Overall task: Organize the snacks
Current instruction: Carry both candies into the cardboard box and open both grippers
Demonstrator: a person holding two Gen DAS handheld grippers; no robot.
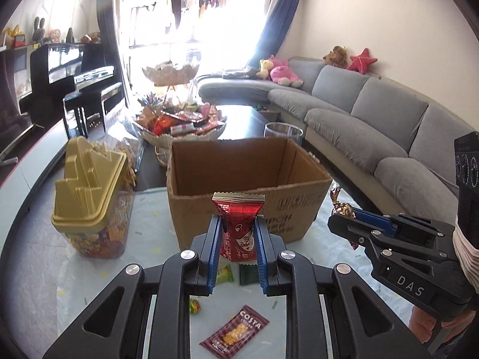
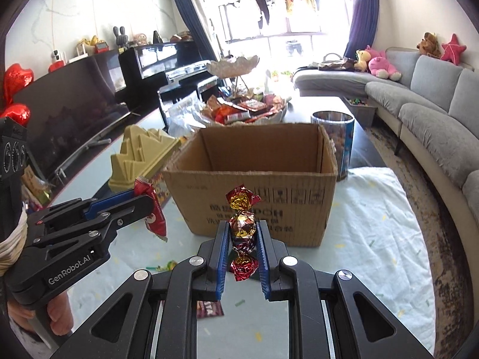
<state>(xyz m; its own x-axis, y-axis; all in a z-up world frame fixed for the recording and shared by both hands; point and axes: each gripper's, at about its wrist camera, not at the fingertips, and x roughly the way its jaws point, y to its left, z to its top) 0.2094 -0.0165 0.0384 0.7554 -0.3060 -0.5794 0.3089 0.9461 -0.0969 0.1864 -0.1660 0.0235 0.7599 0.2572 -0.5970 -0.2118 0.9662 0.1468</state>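
Two grippers, both loaded. Left gripper (image 1: 238,230) pinches a red snack packet (image 1: 238,224) upright between its blue pads; right gripper (image 2: 242,233) is clamped on a gold-and-red foil candy (image 2: 242,224), twisted ends sticking out above and below.

Left wrist view only: on the white cloth (image 1: 89,284) under the jaws, a brown sachet (image 1: 235,333) reading "COSTA" at 6 o'clock, plus a green wrapper (image 1: 225,274) and a dark green one (image 1: 248,274) nearer the fingers. It also catches the right gripper at 3 o'clock, marked "DAS".

Right wrist view only: the left gripper at 9 o'clock, marked "GenRobot.AI", and red heart balloons (image 2: 15,89) at 10 o'clock.

Both views: open cardboard box (image 1: 248,179) just beyond the fingers at 12 o'clock, print unreadable. Gold-lidded clear jar (image 1: 89,197) at 10 o'clock beside it. Farther off, a snack bowl (image 1: 179,119), then a grey sofa (image 1: 374,113) at 2 o'clock.
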